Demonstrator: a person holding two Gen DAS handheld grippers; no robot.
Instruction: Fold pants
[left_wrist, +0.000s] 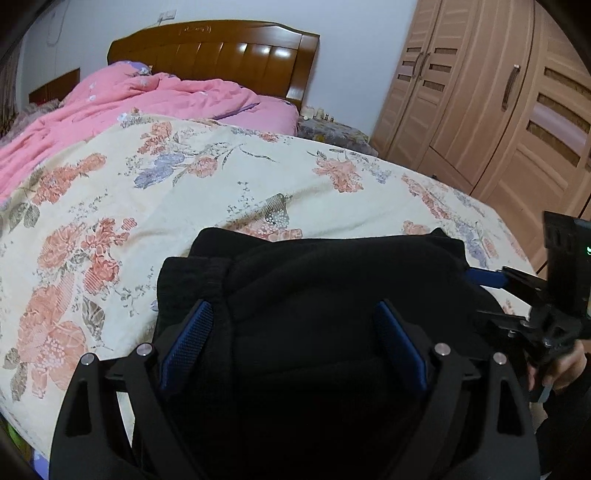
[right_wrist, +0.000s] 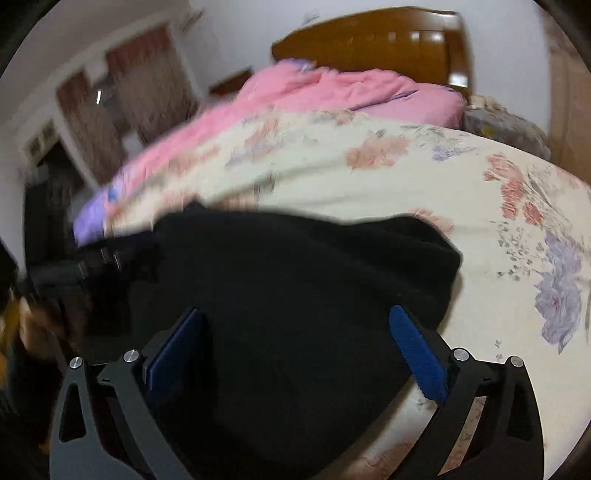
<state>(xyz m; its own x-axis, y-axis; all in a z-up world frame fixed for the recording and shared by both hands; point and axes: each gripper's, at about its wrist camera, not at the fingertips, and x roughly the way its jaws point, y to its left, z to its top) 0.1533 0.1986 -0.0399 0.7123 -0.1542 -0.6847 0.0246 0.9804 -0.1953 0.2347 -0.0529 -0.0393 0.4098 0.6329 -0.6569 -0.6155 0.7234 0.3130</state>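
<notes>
The black pants (left_wrist: 314, 295) lie bunched in thick folded layers on the floral bed cover (left_wrist: 147, 206) — ribbed waistband showing at the left. Left tongs (left_wrist: 293, 345) and right tongs (right_wrist: 295, 354) both stand apart, over the cloth.

Black pants (left_wrist: 332, 280), folded, on the floral bedspread (left_wrist: 184, 192)
</notes>
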